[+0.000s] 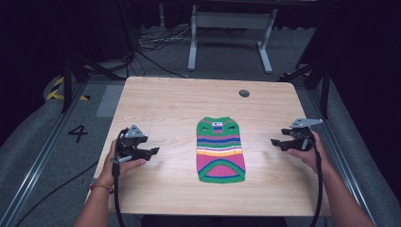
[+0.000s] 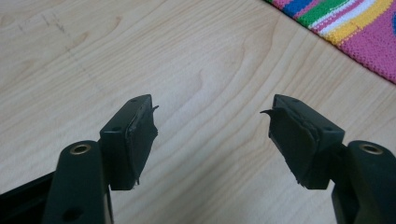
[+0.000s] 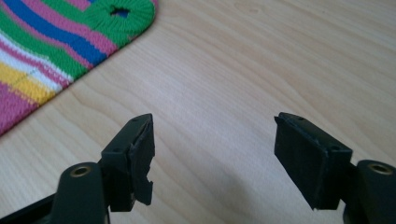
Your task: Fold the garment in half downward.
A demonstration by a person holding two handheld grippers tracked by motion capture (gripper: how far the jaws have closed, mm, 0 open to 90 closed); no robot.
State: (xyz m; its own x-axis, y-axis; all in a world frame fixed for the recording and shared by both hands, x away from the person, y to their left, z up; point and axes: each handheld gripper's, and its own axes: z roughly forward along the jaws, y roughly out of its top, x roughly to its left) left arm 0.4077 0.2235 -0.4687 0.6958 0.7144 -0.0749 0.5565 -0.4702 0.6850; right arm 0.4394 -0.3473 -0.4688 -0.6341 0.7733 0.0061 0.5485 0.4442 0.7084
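Sweater [image 1: 221, 150] flat between my 2 claws.
Left claw [image 1: 153, 152] at its 9 o'clock, right claw [image 1: 274, 142] at 3; both agape, empty, equally near.

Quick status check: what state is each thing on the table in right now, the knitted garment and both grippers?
Striped knitted sweater: spread flat on the table, unfolded, untouched.
Left gripper: open, nothing between its jaws, off to the sweater's left.
Right gripper: open, nothing between its jaws, off to the sweater's right.
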